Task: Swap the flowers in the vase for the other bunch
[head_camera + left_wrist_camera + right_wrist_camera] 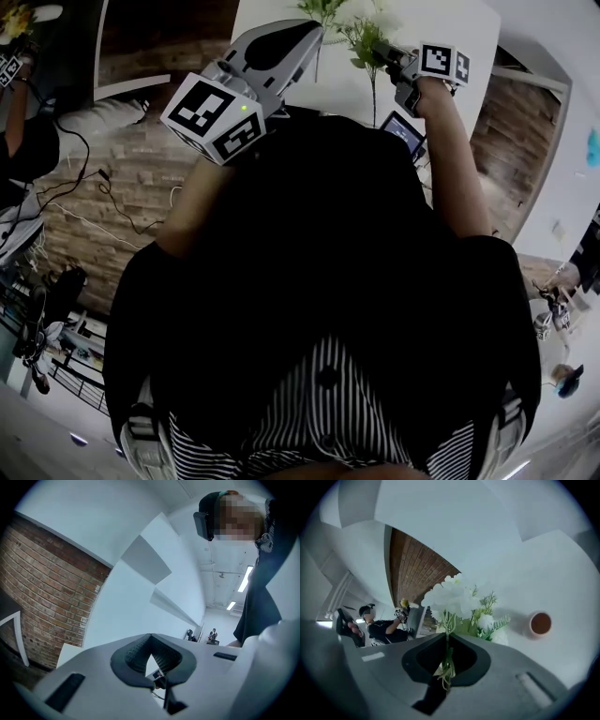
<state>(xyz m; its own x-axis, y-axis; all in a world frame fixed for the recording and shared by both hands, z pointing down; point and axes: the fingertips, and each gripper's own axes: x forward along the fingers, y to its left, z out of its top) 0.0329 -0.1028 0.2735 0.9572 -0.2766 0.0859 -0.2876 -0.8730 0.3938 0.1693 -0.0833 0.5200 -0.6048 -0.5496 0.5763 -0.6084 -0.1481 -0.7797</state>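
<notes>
White walls and a patch of red-brown brick wall (pixel 417 569) frame a smooth white surface (pixel 562 573). One person in a black top holds two grey plastic grippers, each bearing a cube of black-and-white square markers.

The right gripper (pixel 446 667) has its dark ribbed pads pressed together on the thin green stems of a single bunch of white flowers (pixel 452 599). The bunch's long axis runs straight out along the jaws: cut ends lie nearest the camera, and the soft, ruffled white blooms and feathery green leaves sit at the far end. In the head view it is raised off the surface.

One vase (pixel 540 623), round-mouthed, pinkish and dark brown inside, stands on the surface, apart from the bunch.

The left gripper (pixel 157 677) has its jaw tips together, with nothing between them.
</notes>
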